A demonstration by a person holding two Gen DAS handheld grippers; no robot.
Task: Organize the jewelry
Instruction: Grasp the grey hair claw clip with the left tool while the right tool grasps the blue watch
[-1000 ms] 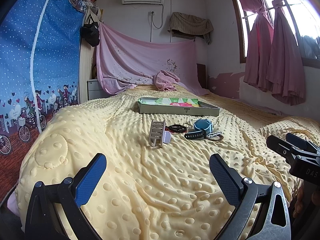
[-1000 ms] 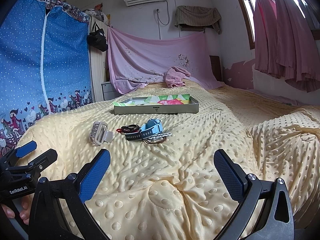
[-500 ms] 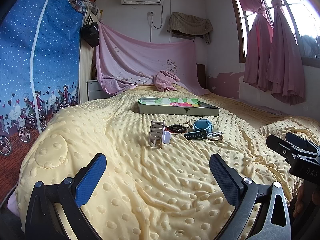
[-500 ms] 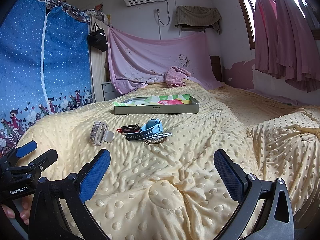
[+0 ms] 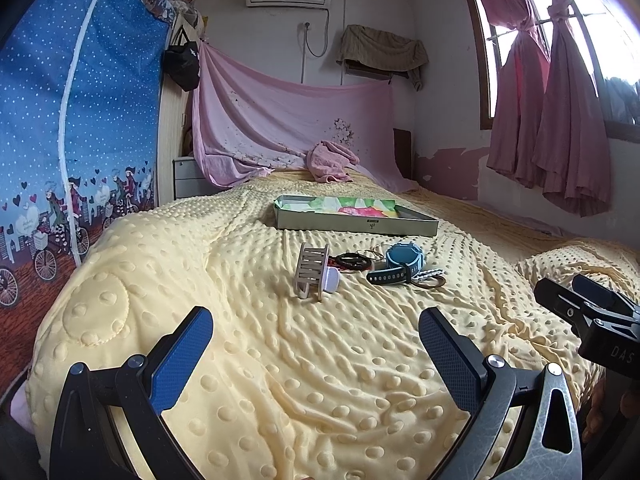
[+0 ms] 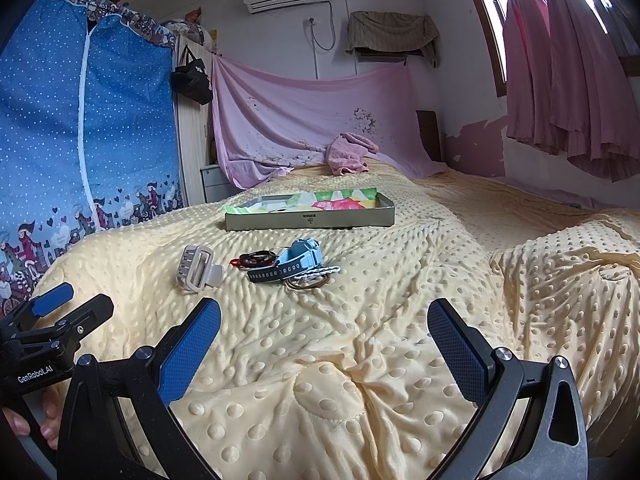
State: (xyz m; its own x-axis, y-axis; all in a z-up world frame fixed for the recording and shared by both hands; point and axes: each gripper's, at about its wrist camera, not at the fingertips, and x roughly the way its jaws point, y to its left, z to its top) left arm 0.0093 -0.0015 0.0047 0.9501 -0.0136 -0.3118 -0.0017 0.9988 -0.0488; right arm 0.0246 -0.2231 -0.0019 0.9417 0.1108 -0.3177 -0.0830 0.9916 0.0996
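On the yellow dotted bedspread (image 5: 248,344) lie a beige hair claw clip (image 5: 313,270), dark red-black hair ties (image 5: 352,261), a blue watch (image 5: 400,262) and thin brown rings (image 5: 430,280). Behind them stands a shallow grey box (image 5: 356,227) with colourful lining. The same things show in the right wrist view: clip (image 6: 197,268), ties (image 6: 256,258), watch (image 6: 294,264), box (image 6: 310,219). My left gripper (image 5: 316,344) is open and empty, short of the items. My right gripper (image 6: 324,344) is open and empty, also short of them.
A pink towel (image 5: 330,161) lies at the bed's far end under a hung pink sheet. A blue wardrobe cover (image 5: 60,128) stands on the left, and pink curtains (image 5: 560,128) hang on the right. The bedspread is bunched into a mound (image 6: 568,264) at right.
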